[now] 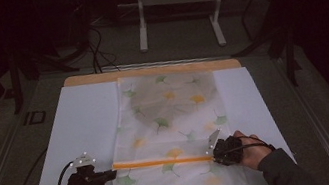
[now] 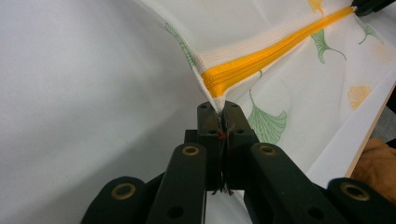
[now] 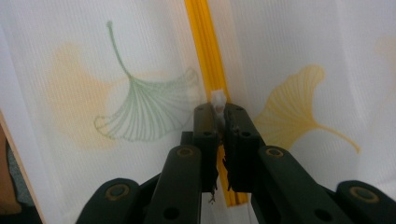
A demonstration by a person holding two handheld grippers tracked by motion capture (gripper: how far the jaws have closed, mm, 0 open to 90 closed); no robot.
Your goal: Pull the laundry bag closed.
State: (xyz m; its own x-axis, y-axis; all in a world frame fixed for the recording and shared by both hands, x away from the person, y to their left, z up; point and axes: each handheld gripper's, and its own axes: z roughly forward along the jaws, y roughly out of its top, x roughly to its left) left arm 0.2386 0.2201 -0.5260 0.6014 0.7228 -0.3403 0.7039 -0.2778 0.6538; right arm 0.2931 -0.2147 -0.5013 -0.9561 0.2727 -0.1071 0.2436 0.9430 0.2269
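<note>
Room dim, bag (image 1: 174, 131) contents blurred, left gripper (image 2: 223, 112) pinching bag edge at 9 o'clock, right gripper (image 3: 219, 114) clamping zipper pull (image 3: 218, 99) at 3 o'clock

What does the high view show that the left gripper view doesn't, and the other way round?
High view alone: the whole table, the full leaf-print bag on its white sheet, a darker bundle inside its far half, and a white stand on the floor behind.

Left gripper view alone: close up, the left gripper shut on the bag's edge, right at the end of the orange zipper.

Both: the bag, zipper, white sheet and, at the zipper's other end, the right gripper, which pinches the white zipper pull.
</note>
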